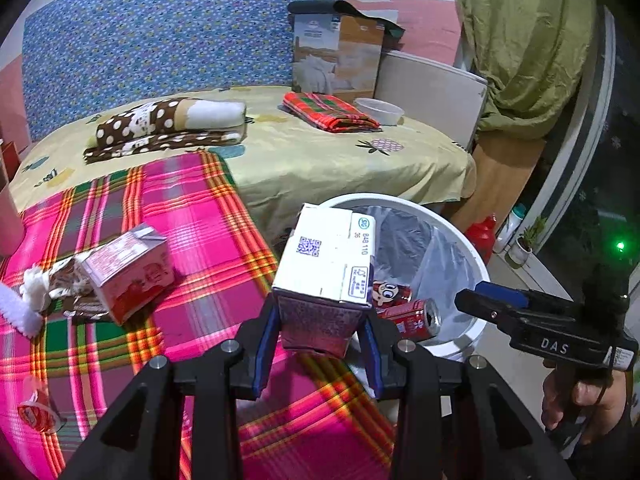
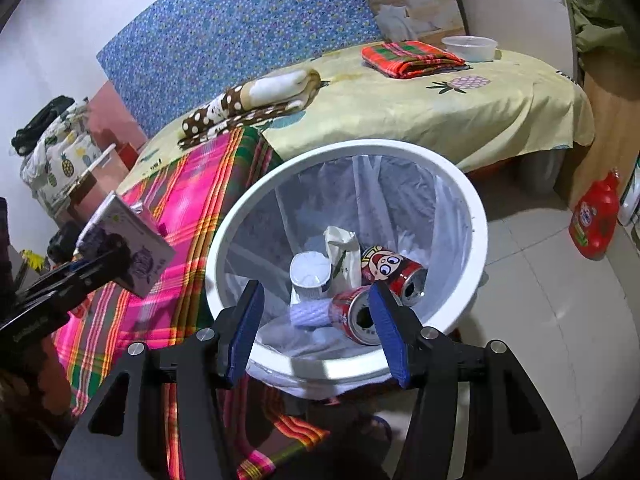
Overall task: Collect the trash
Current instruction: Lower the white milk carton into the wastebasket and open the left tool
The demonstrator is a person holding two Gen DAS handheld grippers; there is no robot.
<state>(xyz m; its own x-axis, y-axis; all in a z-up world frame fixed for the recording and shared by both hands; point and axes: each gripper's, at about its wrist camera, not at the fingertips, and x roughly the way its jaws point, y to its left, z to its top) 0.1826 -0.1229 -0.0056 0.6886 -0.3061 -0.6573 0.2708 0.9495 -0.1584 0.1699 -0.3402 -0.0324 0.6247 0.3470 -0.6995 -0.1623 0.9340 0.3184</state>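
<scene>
**Carton Held at the Bin's Edge, Ready to Drop**

While the left gripper (image 1: 320, 336) clamps its blue pads on the lower end of a purple-and-white drink carton (image 1: 326, 264), the load sits over the pink plaid blanket (image 1: 192, 216), with the white trash bin (image 1: 476, 264) just beyond it toward two o'clock in the left wrist view. The right gripper (image 2: 316, 332) hangs above the bin's near rim with its jaws apart and nothing between them. Inside the lined bin, at twelve o'clock from those open fingers, lie two red cans (image 2: 394, 270), a white cup (image 2: 310, 272) and a crumpled paper bag (image 2: 344, 252).

The step in hand looks to be carrying the carton to the bin. The next move likely calls for swinging the left gripper further toward two o'clock until the carton clears the rim, then parting the jaws so it falls inside.

Further out on the blanket, at ten o'clock in the left view, a pink carton (image 1: 132, 272) lies beside torn wrappers (image 1: 60, 284), and a small red-and-white cup (image 1: 38, 412) rests at eight o'clock; these seem the remaining trash. Beyond them, folded cloths and a white bowl (image 1: 380, 111) sit on the yellow bedsheet.
</scene>
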